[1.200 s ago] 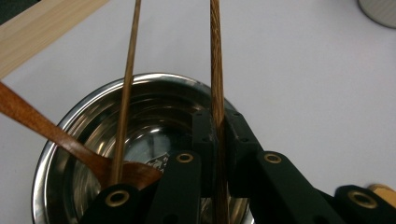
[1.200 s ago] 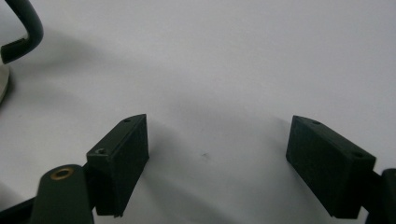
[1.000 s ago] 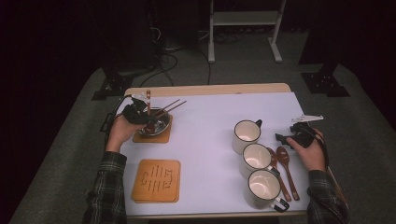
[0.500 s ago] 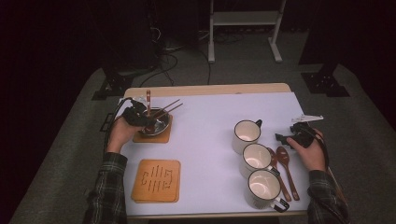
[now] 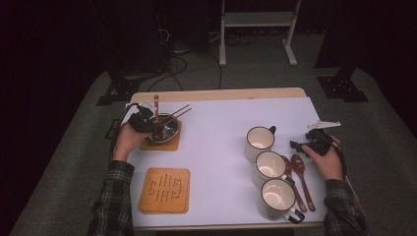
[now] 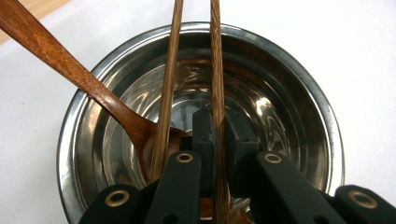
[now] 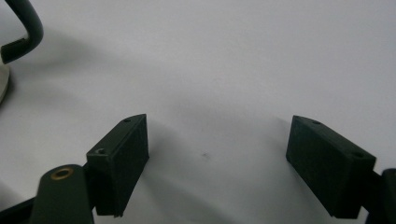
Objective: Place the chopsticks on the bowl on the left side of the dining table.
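Two hands | left fingers clamp chopstick | right fingers spread

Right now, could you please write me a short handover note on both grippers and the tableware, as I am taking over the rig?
Left gripper: shut on one chopstick over the steel bowl. The second chopstick lies loose beside it, just outside the jaws.
Right gripper: open and holding nothing, low over bare white table to the right of the three mugs.
In the bowl, which sits on a wooden coaster: a wooden spoon and both chopsticks.
Not yet handled: the two wooden spoons beside the mugs, and the spare coaster at the front left.
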A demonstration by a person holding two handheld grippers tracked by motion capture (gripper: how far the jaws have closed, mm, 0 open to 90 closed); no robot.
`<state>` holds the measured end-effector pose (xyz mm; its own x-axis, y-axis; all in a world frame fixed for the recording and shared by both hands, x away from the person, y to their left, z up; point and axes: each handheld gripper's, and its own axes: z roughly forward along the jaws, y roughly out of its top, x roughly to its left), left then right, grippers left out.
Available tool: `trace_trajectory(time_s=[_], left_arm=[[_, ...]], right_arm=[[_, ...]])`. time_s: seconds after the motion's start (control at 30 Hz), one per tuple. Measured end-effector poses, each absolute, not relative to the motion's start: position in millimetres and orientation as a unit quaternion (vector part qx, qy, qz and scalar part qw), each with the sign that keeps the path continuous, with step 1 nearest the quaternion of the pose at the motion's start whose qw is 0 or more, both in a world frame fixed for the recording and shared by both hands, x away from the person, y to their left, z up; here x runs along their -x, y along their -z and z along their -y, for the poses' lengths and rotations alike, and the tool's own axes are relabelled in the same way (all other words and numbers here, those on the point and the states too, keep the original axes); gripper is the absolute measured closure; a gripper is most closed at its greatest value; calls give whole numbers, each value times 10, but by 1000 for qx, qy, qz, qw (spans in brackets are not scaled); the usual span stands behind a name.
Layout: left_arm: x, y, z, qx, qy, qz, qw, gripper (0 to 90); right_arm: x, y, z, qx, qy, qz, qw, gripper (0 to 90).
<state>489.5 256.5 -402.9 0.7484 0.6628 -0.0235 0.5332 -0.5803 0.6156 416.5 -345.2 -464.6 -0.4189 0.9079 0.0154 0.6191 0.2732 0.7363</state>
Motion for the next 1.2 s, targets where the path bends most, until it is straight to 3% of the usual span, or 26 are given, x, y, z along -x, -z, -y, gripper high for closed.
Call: trace_trajectory(time_s=[0.4,0.83,1.03,1.2], left_arm=[[-4905,4061,-2569,-881,-100,-344,309,836],[-4801,3798,-2570,-868,-127,-341,338,733],[-4714,3692,-2605,-856,-108,-357,358,822],[-4677,3714,-2612,-852,-89,-367,363,759]], right_arm=[[-4164,4646,3452,-496,-342,-769,211,194],[-4165,4646,3452,-496,-343,-769,211,195],[-4166,4646,3454,-496,-343,-769,210,195],[-4167,4646,3455,-496,-343,-769,210,194]])
